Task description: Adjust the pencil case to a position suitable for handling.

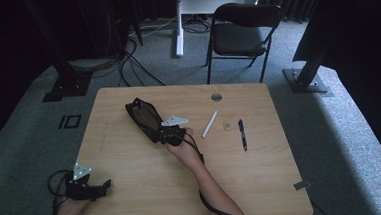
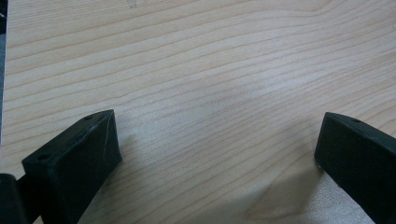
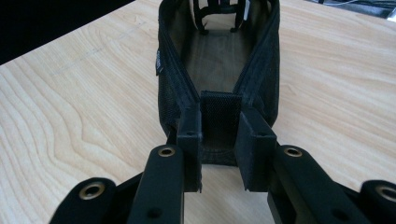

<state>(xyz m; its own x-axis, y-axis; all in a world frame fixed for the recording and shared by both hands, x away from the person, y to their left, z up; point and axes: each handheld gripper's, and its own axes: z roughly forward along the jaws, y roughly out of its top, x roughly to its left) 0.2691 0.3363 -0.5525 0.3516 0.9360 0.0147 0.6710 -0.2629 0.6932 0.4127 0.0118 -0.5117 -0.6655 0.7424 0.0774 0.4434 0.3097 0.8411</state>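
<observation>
At lower left of the high view, left claw (image 1: 105, 184) rests on the desk (image 1: 133, 191) edge — jaws apart, nothing between them, bare wood in the left gripper view. At centre, black mesh pouch (image 1: 144, 118) lies open on the desk, mouth up; right claw (image 1: 166, 135) is clamped on its near end tab, pads pressing the fabric in the right gripper view. Right of it, white stick (image 1: 209, 124), small eraser-like bit (image 1: 226, 127) and blue pen (image 1: 242, 134) lie loose — none inside yet. Judgement: pouch held open, loading not started.
</observation>
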